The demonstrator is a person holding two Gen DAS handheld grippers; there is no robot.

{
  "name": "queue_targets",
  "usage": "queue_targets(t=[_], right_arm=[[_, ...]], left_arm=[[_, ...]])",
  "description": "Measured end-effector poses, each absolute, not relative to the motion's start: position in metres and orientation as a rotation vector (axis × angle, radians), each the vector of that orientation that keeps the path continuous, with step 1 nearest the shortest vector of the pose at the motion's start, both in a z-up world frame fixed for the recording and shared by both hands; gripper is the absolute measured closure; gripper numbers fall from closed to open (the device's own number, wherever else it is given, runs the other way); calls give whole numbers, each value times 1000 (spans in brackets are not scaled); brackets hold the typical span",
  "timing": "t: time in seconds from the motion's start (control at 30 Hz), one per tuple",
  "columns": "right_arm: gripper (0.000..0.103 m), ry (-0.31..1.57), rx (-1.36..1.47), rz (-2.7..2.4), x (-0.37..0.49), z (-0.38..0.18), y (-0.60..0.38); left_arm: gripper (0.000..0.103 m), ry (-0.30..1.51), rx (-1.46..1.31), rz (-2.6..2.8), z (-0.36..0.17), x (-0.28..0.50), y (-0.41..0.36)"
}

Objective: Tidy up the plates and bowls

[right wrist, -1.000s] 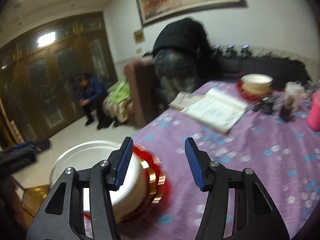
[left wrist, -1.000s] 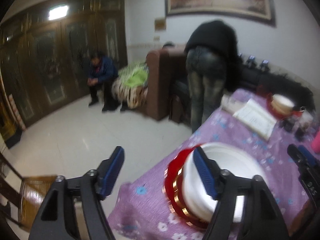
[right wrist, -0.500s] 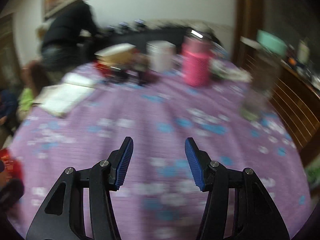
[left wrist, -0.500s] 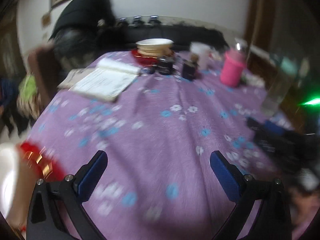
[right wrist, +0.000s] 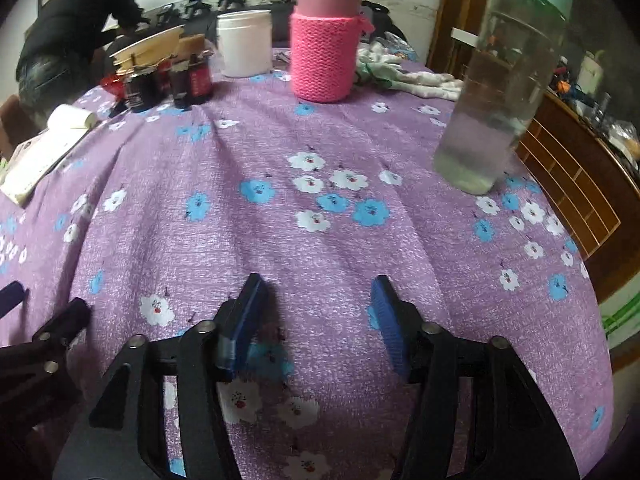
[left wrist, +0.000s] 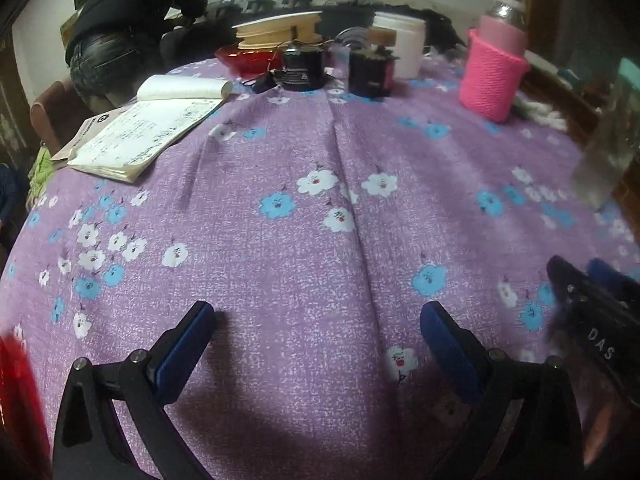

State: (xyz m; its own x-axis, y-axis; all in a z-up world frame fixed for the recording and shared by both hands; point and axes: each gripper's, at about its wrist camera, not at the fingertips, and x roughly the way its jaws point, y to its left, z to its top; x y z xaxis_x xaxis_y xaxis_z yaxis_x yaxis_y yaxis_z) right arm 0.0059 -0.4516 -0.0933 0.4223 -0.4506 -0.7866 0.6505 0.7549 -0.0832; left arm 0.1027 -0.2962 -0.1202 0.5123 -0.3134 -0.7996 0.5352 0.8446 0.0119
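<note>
Left wrist view: my left tool is spread wide, nothing between the pads, hanging over bare purple flowered cloth on the desk. Task stuff sits at the far edge: a stack of pale bowls on a red plate, right behind the dark jars. Open notebook to the left of them, pink-sleeved bottle on the right. Red blur at bottom left edge, looks like another red dish, can't tell for sure. My right tool shows at the right edge, blurred.

Right wrist view: right tool has its jaws opening, empty, only cloth under it. Same bowl stack far left, partly hidden behind the jars. Tall clear jar with a green lid stands near on the right; white tub is by the pink bottle.

Risks, my guess: the stack is well apart from both tools, so the reach goes over or past the jars, and a low tool could knock them. Bowls look loosely nested and tilted; a one-sided grab may slide the top ones off. A swing right could tip the clear jar.
</note>
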Motion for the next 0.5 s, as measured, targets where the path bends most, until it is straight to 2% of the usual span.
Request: queue_targets(t=[0.17, 0.5], right_arm=[[20, 904, 316, -738, 0, -97, -462], [18, 896, 352, -726, -1, -99, -462]], left_arm=[[1, 902, 266, -521, -122, 106, -296], [1, 905, 261, -524, -122, 107, -296]])
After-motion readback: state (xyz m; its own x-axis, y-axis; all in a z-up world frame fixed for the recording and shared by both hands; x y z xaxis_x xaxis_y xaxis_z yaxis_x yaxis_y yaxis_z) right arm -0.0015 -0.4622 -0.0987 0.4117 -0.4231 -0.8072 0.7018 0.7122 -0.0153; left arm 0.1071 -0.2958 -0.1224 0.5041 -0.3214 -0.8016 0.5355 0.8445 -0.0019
